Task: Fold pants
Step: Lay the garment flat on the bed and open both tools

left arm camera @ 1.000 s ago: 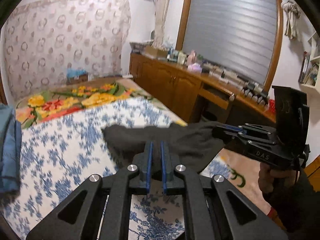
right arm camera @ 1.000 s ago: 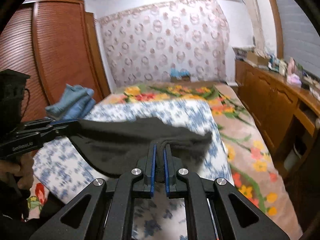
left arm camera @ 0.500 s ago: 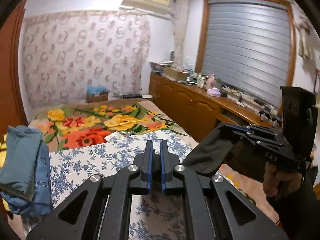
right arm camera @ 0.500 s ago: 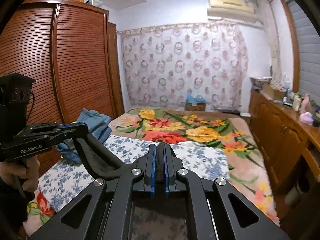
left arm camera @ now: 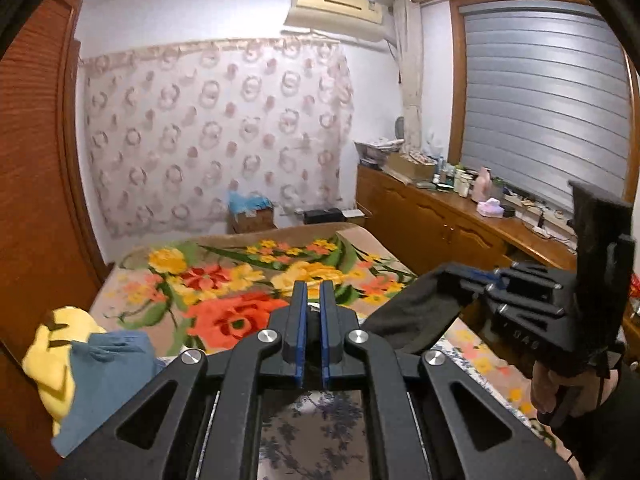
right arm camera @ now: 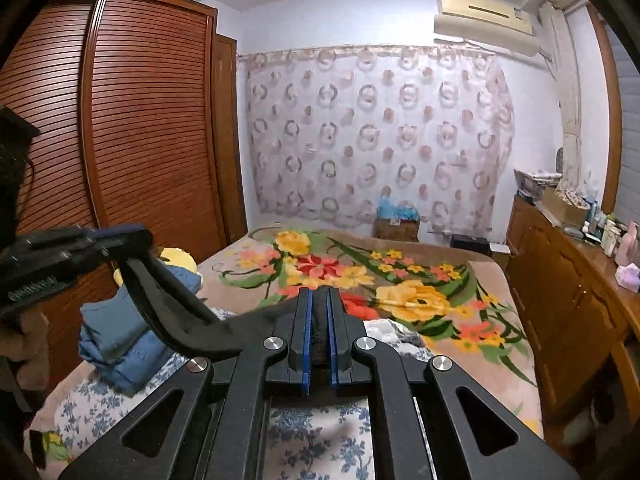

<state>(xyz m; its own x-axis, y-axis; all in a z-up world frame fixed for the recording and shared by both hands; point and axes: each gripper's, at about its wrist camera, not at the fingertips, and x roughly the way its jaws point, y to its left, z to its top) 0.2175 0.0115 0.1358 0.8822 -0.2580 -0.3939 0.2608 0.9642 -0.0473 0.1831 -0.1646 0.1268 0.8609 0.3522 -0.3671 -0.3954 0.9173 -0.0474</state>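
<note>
Left gripper (left arm camera: 311, 300) and right gripper (right arm camera: 318, 304) are each clenched on an edge of the black pants (right arm camera: 176, 312), which hang stretched between them above the blue-flowered sheet (right arm camera: 316, 420). Folded jeans (right arm camera: 120, 344) lie at the bed's left edge. Beyond, the floral blanket (right arm camera: 400, 280) lies bare; cabinets (right arm camera: 560, 300) border its right side.

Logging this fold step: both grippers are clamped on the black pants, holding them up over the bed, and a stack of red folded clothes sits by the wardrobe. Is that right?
Not quite: the folded clothes by the wardrobe are blue, not red, as the right wrist view shows. The rest stands: the left gripper and right gripper are both clamped on the black pants, holding them up over the bed.
</note>
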